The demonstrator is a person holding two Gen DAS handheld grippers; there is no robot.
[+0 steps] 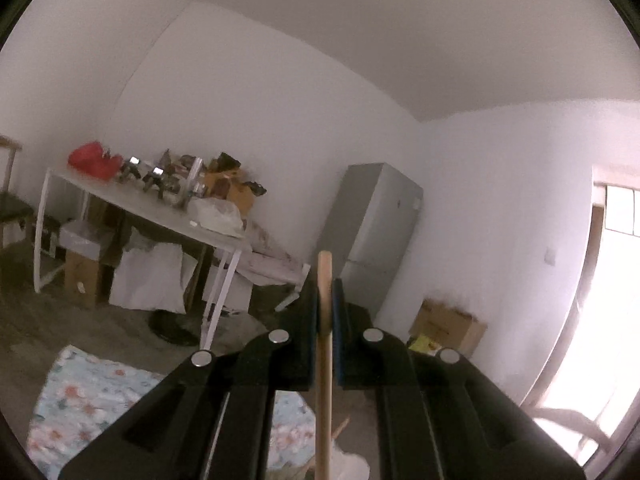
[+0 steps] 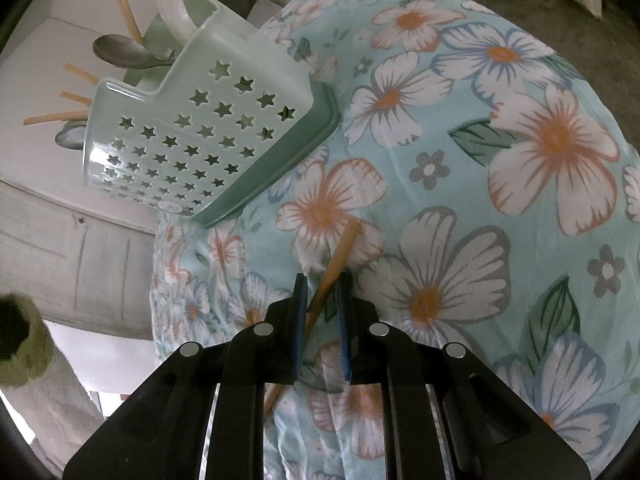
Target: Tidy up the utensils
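In the left wrist view my left gripper (image 1: 326,308) is shut on a wooden chopstick (image 1: 324,360), held upright in the air and facing the room. In the right wrist view my right gripper (image 2: 323,292) has its jaws narrowly closed around a second wooden chopstick (image 2: 334,264), which slants across the floral cloth (image 2: 480,184). A pale green utensil holder (image 2: 192,136) with star-shaped holes stands to the upper left of it. It holds several chopsticks (image 2: 76,98), a metal spoon (image 2: 120,51) and a white plastic utensil (image 2: 170,4).
The room in the left wrist view has a cluttered white table (image 1: 152,204), a grey fridge (image 1: 376,232), cardboard boxes (image 1: 448,326) on the floor and a bright doorway (image 1: 600,300). A green sleeve cuff (image 2: 22,344) shows at the left of the right wrist view.
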